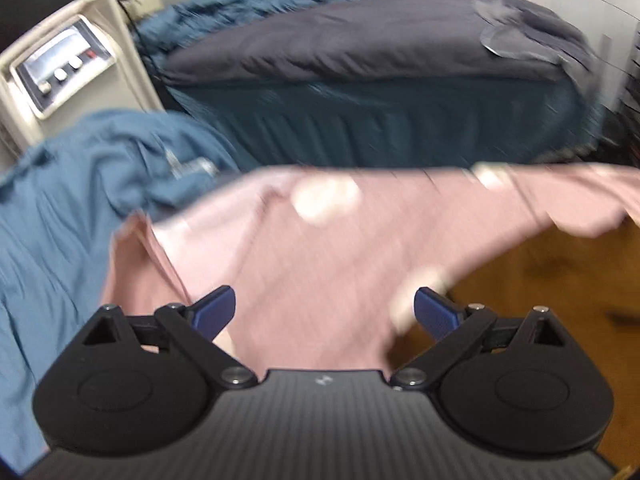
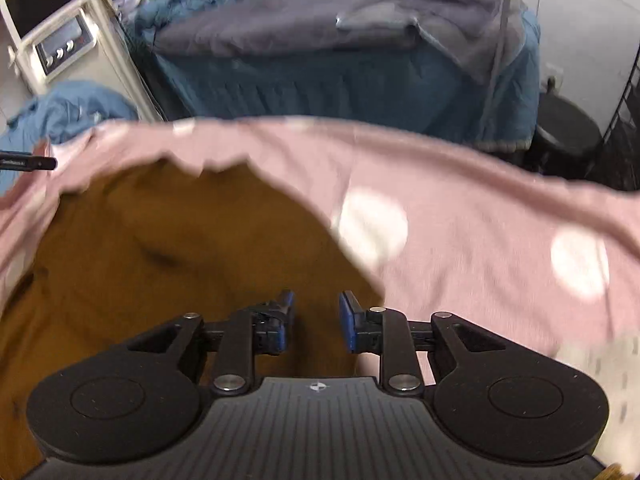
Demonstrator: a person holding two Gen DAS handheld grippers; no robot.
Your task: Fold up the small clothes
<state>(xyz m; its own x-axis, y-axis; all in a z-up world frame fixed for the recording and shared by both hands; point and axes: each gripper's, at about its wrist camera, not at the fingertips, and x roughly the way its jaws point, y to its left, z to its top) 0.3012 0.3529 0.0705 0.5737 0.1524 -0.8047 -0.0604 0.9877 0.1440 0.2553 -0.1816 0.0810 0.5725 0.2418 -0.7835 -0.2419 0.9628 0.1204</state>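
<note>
A pink garment with white spots (image 1: 320,248) lies spread over a brown wooden table (image 1: 540,280). My left gripper (image 1: 324,312) is open, its blue pads wide apart just over the garment's near part. In the right wrist view the same pink garment (image 2: 460,220) arcs across the far and right side of the table (image 2: 180,260). My right gripper (image 2: 316,320) is open with a narrower gap, over bare table beside the garment's edge, holding nothing. Both views are motion-blurred.
A blue cloth (image 1: 80,208) is heaped at the left of the table. Beyond stands a bed with dark grey bedding (image 1: 360,48) and a blue skirt. A white machine with knobs (image 1: 60,68) stands at the left. A dark stool (image 2: 568,132) is at the right.
</note>
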